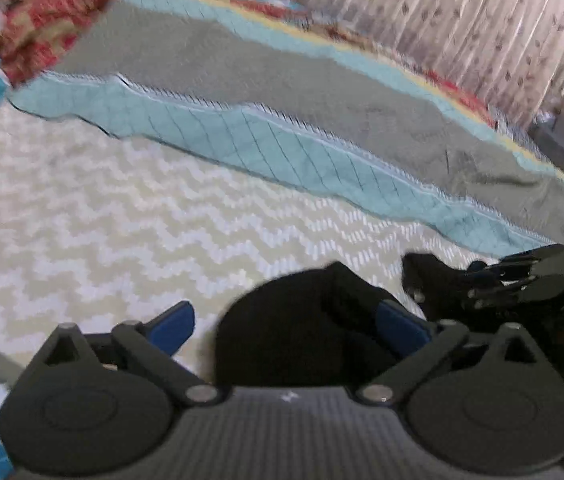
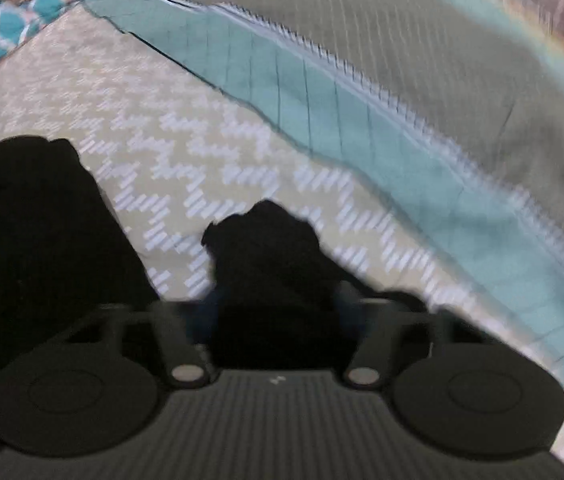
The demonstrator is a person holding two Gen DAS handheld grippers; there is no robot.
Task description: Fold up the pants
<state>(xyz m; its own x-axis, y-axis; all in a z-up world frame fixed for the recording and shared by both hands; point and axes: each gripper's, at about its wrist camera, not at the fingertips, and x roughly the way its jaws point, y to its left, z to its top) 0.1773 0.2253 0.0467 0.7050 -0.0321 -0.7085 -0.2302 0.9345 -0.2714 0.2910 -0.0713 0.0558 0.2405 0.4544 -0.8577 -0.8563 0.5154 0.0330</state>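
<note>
The black pants (image 1: 302, 320) bunch up between the blue pads of my left gripper (image 1: 286, 324), whose jaws stand wide apart around the cloth. The other gripper (image 1: 522, 280) shows at the right edge of the left wrist view, close beside it. In the right wrist view, black pants cloth (image 2: 270, 256) fills the gap of my right gripper (image 2: 274, 308), which is shut on it. More black cloth (image 2: 34, 220) hangs at the left. Both views are blurred.
A beige and white zigzag bedspread (image 1: 102, 220) lies below. A teal quilted blanket (image 1: 282, 144) with a grey sheet (image 1: 282, 72) lies behind it. A red floral cover (image 1: 42, 12) is at far left, a curtain (image 1: 462, 12) at the back.
</note>
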